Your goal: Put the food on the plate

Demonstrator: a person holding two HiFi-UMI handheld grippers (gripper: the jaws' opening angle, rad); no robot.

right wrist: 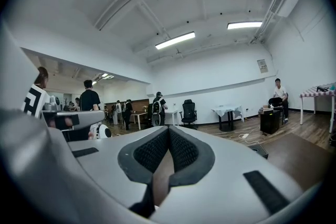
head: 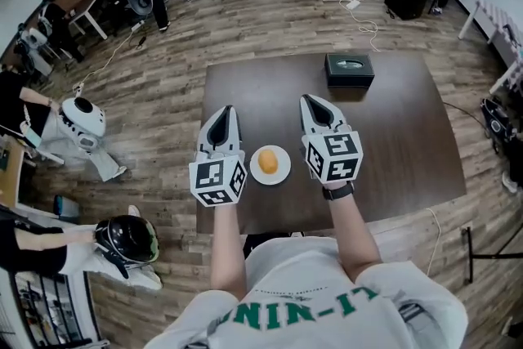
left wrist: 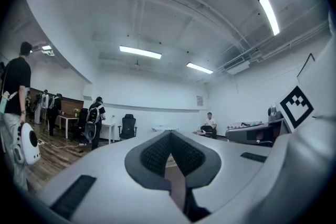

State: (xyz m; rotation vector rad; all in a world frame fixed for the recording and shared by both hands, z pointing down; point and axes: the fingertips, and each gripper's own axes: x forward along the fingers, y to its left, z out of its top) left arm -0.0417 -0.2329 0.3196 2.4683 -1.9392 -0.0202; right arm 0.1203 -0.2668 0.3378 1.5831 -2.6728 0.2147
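Food (head: 269,162): one orange piece, lying on the white plate (head: 285,168) near the front edge of the table (head: 392,135), between the grippers. The task appears complete. Left gripper (head: 226,110) and right gripper (head: 308,100): jaws closed, nothing held. Hold both clear of the plate rim to avoid nudging it. Count: one food, one plate, one black box (head: 350,69), two grippers.

Round orange-yellow food (head: 269,162) at the middle of a small white plate (head: 254,174), near the dark table's (head: 392,135) front edge.
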